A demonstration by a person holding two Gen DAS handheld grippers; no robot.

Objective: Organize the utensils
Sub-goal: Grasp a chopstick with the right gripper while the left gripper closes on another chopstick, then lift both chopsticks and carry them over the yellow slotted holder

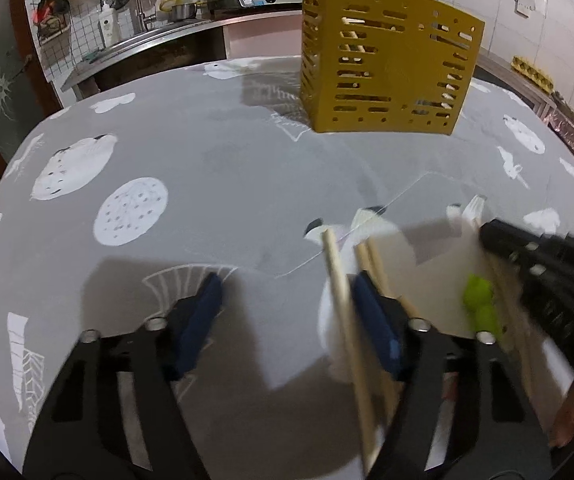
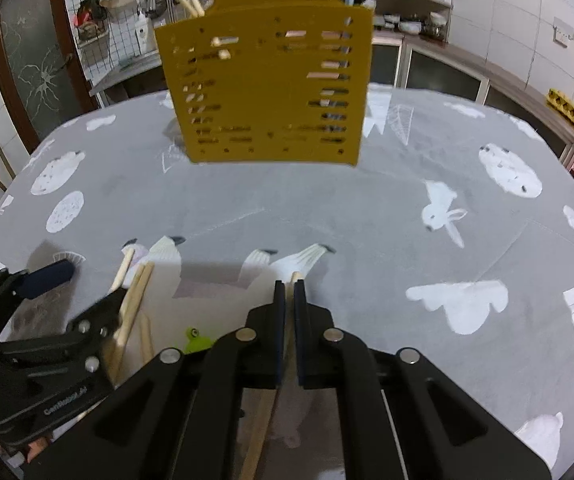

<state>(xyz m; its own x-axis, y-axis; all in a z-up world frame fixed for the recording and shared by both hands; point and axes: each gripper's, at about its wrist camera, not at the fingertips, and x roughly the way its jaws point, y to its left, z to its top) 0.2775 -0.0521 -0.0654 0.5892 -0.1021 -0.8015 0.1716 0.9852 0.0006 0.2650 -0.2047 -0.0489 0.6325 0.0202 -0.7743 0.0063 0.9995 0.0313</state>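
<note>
A yellow perforated utensil holder [image 1: 387, 60] stands at the far side of the table; it also shows in the right wrist view [image 2: 271, 80] with wooden sticks poking out of its top. My left gripper [image 1: 287, 292] is open, low over the table, with wooden chopsticks [image 1: 343, 300] lying by its right finger. My right gripper [image 2: 290, 292] is shut on a wooden chopstick [image 2: 295, 277] whose tip pokes out between the pads. It shows in the left wrist view [image 1: 527, 252] at the right. More chopsticks [image 2: 131, 300] and a small green object [image 2: 197, 342] lie on a white sheet.
The table has a grey cloth with white prints [image 2: 447, 220]. A kitchen counter with sink, pots and stove [image 1: 207, 12] runs behind it. Shelves and cabinets [image 2: 427, 40] stand at the back right.
</note>
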